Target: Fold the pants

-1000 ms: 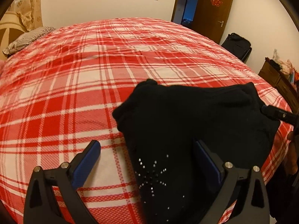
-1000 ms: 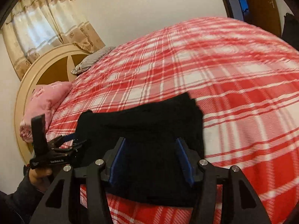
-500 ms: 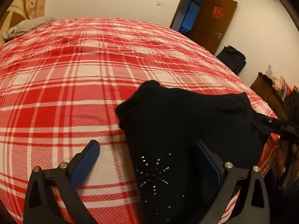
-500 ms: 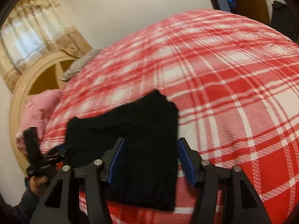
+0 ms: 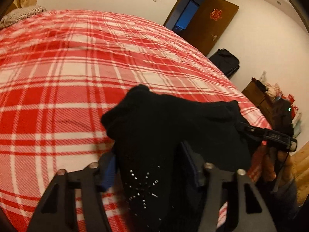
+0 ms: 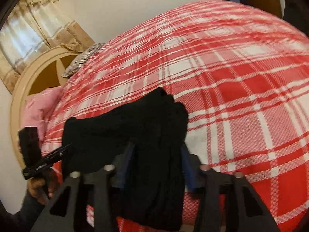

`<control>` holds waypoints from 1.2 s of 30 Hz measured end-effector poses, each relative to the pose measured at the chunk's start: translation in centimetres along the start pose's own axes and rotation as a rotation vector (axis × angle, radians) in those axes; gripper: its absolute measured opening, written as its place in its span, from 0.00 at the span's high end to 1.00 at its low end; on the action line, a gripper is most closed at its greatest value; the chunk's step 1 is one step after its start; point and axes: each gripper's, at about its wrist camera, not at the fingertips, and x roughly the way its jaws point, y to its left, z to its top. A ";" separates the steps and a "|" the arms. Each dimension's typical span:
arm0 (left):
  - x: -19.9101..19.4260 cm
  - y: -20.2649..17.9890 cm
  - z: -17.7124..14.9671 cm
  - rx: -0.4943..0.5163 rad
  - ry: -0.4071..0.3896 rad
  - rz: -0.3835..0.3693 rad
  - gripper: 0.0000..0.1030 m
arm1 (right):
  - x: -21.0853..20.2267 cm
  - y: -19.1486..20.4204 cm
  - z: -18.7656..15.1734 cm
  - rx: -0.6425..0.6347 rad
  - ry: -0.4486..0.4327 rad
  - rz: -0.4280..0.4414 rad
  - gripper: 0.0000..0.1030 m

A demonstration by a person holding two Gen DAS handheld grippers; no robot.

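Note:
Black pants [image 5: 173,119], folded into a thick bundle with a rhinestone star, lie near the front edge of a red plaid bed [image 5: 67,77]. My left gripper [image 5: 149,164] has its blue pads pressed against the studded end of the bundle. At the opposite end my right gripper [image 6: 157,164] squeezes the pants [image 6: 119,127], and dark cloth hangs down between its fingers. Each view shows the other gripper: the right one's tip [image 5: 249,129] at the bundle's right edge, the left one's tip [image 6: 63,148] at its left edge.
A person's hands [image 5: 274,166] [image 6: 38,185] hold the grippers. Past the bed stand a brown door [image 5: 208,23], a black bag [image 5: 226,61] and a wooden cabinet [image 5: 256,94]. A round headboard [image 6: 29,81], pink bedding [image 6: 38,104] and a striped pillow [image 6: 83,61] are at the bed's head.
Both grippers went from wide open over the pants to closed in on the cloth. The bundle's right end has bunched up and narrowed.

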 end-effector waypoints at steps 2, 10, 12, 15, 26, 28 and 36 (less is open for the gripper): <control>0.2 -0.1 -0.1 0.011 -0.006 0.002 0.44 | 0.2 -0.4 0.0 0.018 0.001 0.027 0.65; -0.7 0.2 -0.1 0.015 -0.032 -0.028 0.80 | -1.4 1.1 -0.4 0.007 -0.050 0.083 0.73; -1.1 0.1 -0.2 0.017 -0.039 -0.030 0.84 | -1.8 1.8 -0.3 -0.012 -0.064 0.083 0.73; -1.5 -0.3 -0.3 0.035 -0.052 -0.005 0.86 | -2.5 3.0 -0.2 -0.041 -0.078 0.081 0.73; -6.4 0.7 1.2 0.034 -0.159 0.059 0.87 | -1.7 7.7 2.4 -0.156 -0.049 0.119 0.74; -7.2 1.4 1.4 0.042 -0.169 0.097 0.87 | -0.4 9.2 3.4 -0.184 -0.037 0.135 0.74; -10.1 4.9 1.5 0.012 -0.209 0.245 0.87 | 4.2 15.1 5.3 -0.278 0.016 0.198 0.74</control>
